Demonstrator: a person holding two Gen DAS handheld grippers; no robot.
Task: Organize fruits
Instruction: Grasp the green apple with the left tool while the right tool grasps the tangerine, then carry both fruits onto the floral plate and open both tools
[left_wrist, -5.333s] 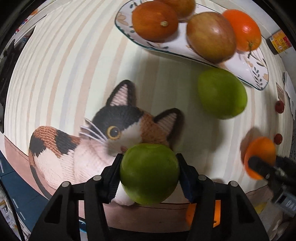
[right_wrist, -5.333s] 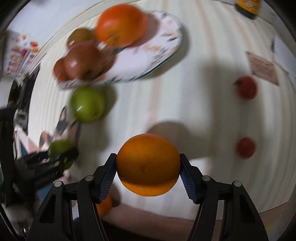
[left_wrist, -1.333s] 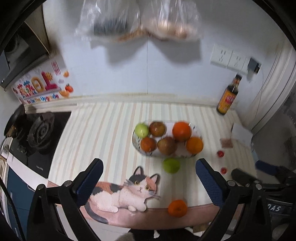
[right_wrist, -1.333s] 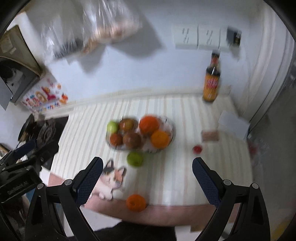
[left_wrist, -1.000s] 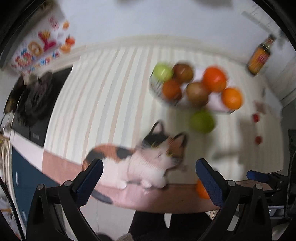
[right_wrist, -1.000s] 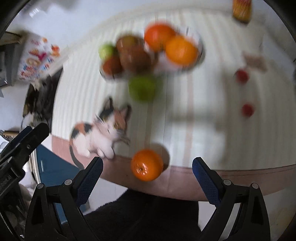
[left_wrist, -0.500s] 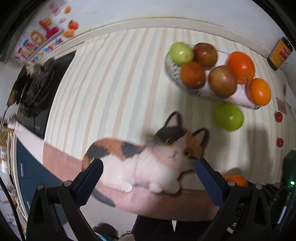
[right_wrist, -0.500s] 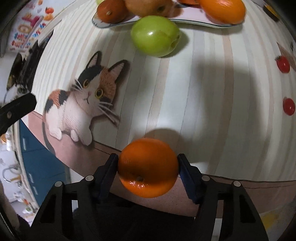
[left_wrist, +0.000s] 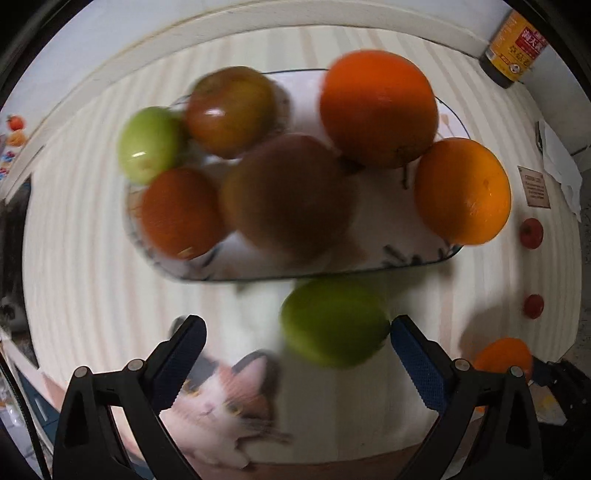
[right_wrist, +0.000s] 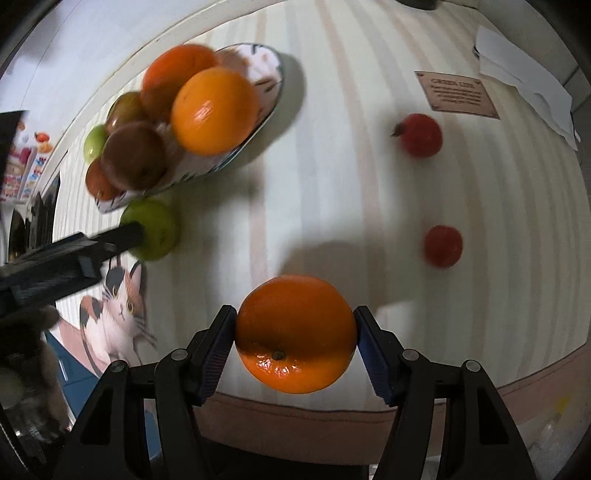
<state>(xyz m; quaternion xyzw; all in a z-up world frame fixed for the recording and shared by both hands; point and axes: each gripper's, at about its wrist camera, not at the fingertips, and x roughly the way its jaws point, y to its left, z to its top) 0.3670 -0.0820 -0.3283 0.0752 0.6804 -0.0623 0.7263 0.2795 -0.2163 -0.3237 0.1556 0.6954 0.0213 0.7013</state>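
Between the blue pads of the right claw (right_wrist: 295, 334) sits an orange (right_wrist: 295, 332), both pads pressed against its sides; a second ago those jaws stood wide apart above the fruit, and they have just been closing onto it. That claw points steeply down at the striped surface (right_wrist: 351, 192) near its front edge, with two small red fruits (right_wrist: 421, 134) lying apart to its right.

Half a second ago the left claw (left_wrist: 295, 354) framed the cat picture (left_wrist: 221, 398) with the plate far off; now it has come in low, pointing straight down, jaws wide and released. A green apple (left_wrist: 332, 321) lies on the surface between them, close to the right pad, whether touching I cannot tell through the blur. Just beyond the apple is the patterned plate (left_wrist: 417, 258), holding oranges, brownish apples and a small green one. A dark sauce bottle (left_wrist: 513, 48) stands at the back right.
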